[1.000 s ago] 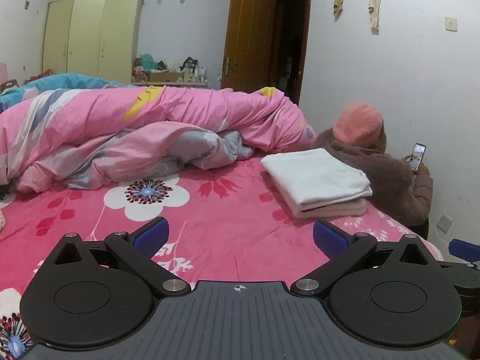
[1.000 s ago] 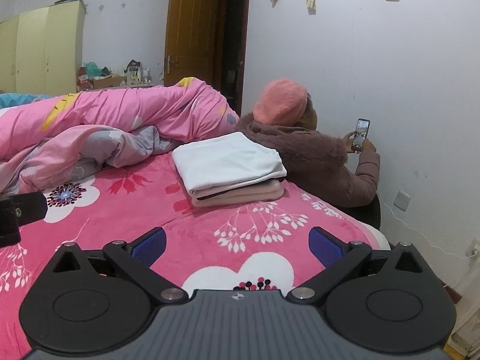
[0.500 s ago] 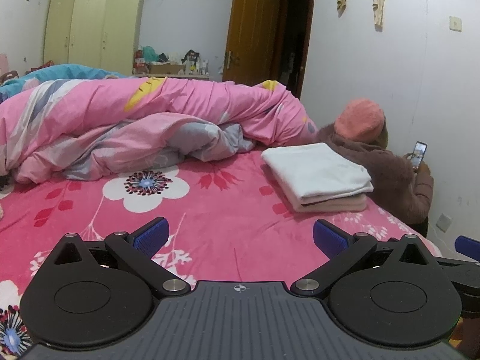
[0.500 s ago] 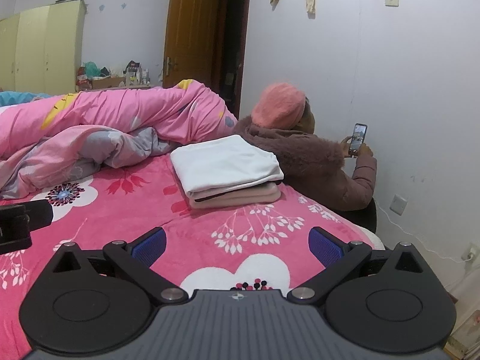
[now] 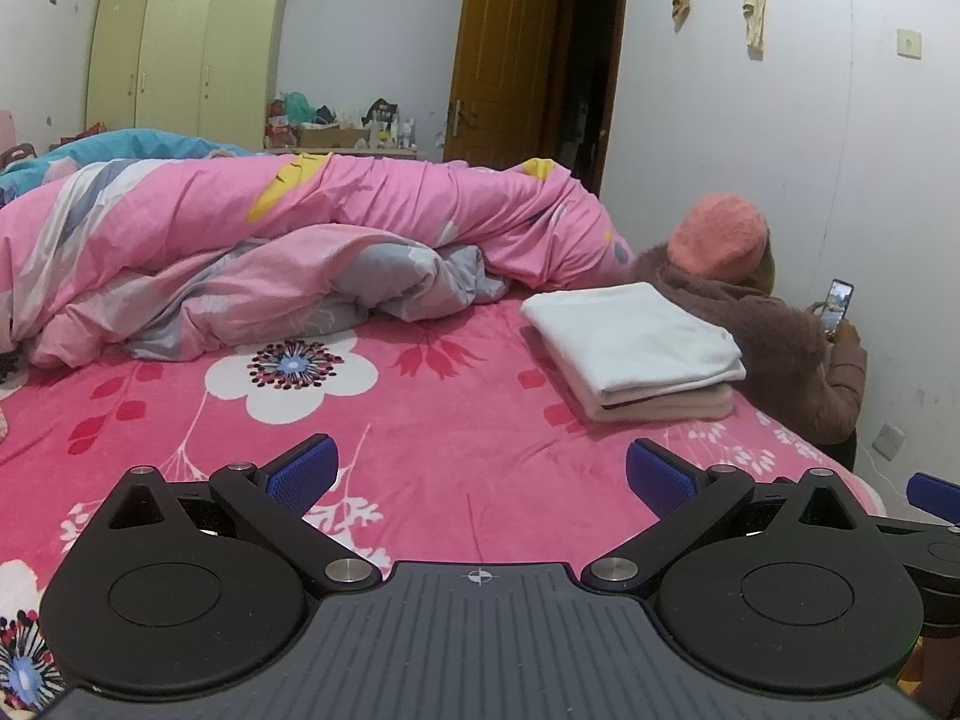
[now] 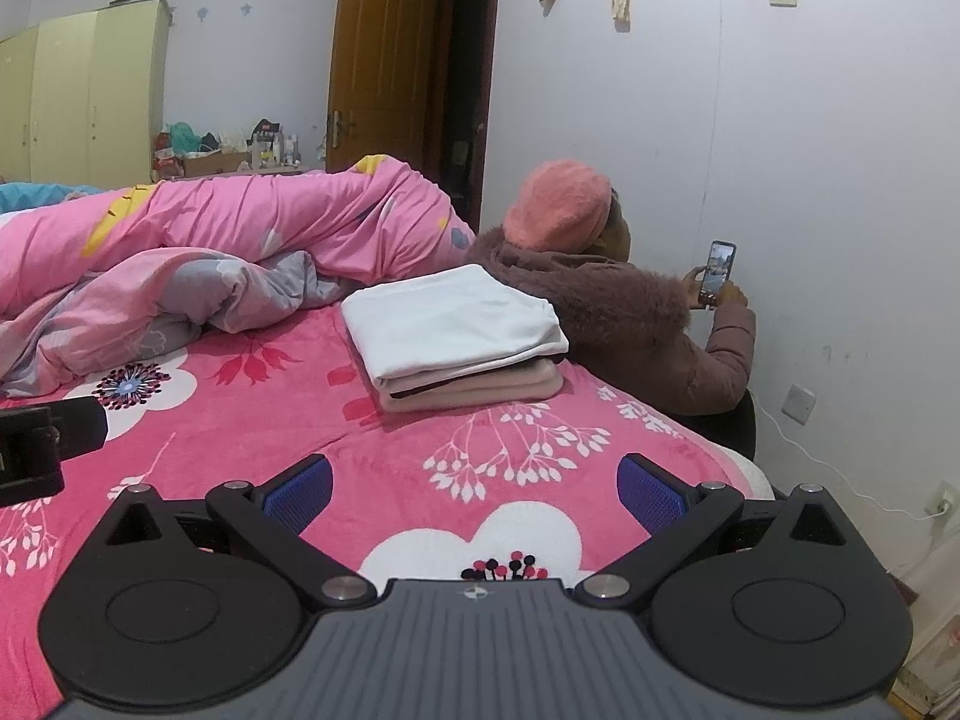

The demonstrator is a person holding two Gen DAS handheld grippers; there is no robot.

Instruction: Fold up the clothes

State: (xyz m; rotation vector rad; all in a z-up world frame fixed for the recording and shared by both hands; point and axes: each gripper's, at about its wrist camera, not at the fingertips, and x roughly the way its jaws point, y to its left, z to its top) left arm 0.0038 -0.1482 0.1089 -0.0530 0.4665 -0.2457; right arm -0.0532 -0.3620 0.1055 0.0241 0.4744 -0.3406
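Left and right wrist views over a bed with a pink floral bedsheet [image 5: 456,420]. The left gripper [image 5: 480,471] hangs above the sheet with its blue-padded fingers [image 5: 303,468] spread wide and nothing between them. The right gripper [image 6: 474,489] is likewise held above the sheet, its fingers [image 6: 651,492] set wide apart and empty; one of its blue tips shows at the right edge of the left view.

The stack of folded clothes [image 5: 636,351] lies flat on the sheet near the bed's right edge, ahead and to the right of both grippers and well apart from them. It consists of a white folded garment [image 6: 450,321] resting on a beige folded garment [image 6: 480,390], with a thin dark layer visible between them at the near edge. The long axis of the stack runs from the near right corner toward the far left, pointing at the crumpled pink quilt [image 5: 270,252] heaped across the far side of the bed; the folded layer edges face the grippers.

Beyond the stack, just beside the bed edge, a person in a pink hat [image 6: 558,204] and a brown fuzzy coat [image 6: 624,318] holds a phone [image 6: 717,273] toward the wall. In the background stand a yellow wardrobe [image 5: 186,54] and a brown door [image 5: 504,54].
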